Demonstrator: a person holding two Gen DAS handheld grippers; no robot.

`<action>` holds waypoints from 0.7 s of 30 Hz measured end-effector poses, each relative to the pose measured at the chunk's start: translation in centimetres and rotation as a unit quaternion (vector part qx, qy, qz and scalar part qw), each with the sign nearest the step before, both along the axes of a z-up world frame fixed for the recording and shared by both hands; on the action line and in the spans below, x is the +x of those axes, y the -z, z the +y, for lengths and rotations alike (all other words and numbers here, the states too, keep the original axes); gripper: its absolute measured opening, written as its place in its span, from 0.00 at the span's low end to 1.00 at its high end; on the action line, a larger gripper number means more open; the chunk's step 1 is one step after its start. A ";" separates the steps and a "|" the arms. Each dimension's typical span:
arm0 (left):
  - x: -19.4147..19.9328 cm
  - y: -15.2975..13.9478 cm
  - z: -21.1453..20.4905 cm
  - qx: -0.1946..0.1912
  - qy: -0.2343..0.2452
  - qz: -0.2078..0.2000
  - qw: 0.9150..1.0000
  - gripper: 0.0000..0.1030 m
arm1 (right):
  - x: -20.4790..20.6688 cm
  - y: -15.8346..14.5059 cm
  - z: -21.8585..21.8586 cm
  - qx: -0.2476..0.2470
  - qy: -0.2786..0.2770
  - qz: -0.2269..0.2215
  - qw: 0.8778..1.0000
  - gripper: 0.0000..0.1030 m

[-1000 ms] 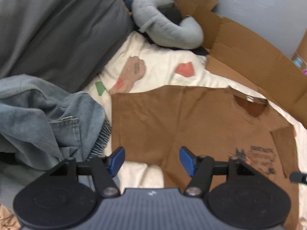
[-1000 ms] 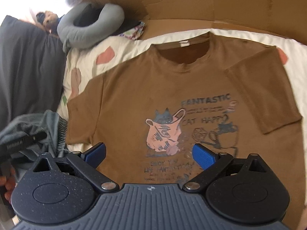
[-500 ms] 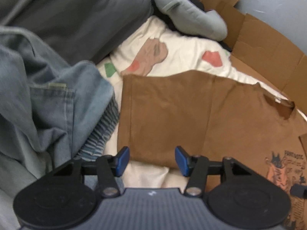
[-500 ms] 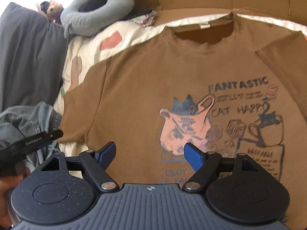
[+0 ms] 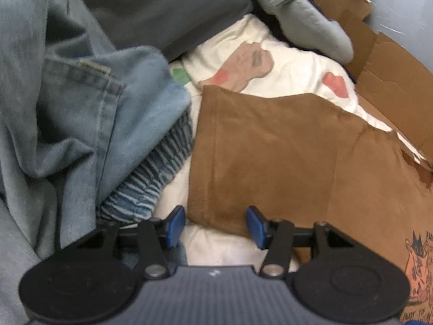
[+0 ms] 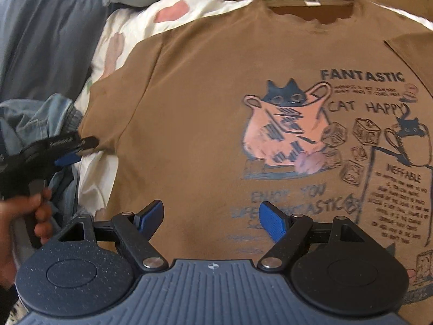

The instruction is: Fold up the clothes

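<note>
Both grippers coming down onto the brown T-shirt (image 6: 205, 103)

I'm seeing it lying flat on the bed sheet (image 5: 292, 62), larger than a second ago. My left gripper (image 5: 215, 226) is straddling the sleeve corner, fingers spread; my right gripper (image 6: 211, 216) is hovering spread over the lower chest, both pitched steeply downward.

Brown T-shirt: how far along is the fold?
Done: the brown T-shirt lies spread flat, print up, on the bedsheet. In hand: nothing gripped. The left tongs stand open at the sleeve hem; the right tongs stand open over the lower front. Left: every fold, since no crease shows; the jeans beside it lie crumpled.
</note>
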State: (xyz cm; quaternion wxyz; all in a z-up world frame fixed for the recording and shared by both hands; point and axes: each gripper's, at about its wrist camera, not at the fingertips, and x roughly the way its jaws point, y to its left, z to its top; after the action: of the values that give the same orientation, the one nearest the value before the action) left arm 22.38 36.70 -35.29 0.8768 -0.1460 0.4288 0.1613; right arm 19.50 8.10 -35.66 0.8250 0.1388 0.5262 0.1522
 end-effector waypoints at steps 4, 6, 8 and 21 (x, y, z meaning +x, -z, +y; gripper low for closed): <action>-0.3 0.4 0.5 -0.017 -0.023 -0.017 0.999 0.51 | -0.3 0.3 0.5 -0.001 0.003 -0.003 1.000 0.80; -0.7 0.6 0.8 -0.024 -0.038 -0.030 0.999 0.43 | -0.3 0.4 0.8 -0.003 0.003 -0.004 1.000 0.80; -1.3 0.5 1.4 -0.050 -0.061 -0.043 0.996 0.34 | -0.3 0.4 1.1 -0.005 0.003 -0.005 1.000 0.80; -3.3 -0.3 3.6 -0.144 -0.097 -0.082 0.981 0.13 | 1.5 -0.6 3.8 0.006 -0.027 -0.029 0.999 0.41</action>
State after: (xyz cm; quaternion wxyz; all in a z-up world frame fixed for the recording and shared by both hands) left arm 19.06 40.29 -34.99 0.8587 -0.3245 0.3583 0.1699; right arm 20.97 11.88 -35.07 0.8347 0.1251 0.5045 0.1821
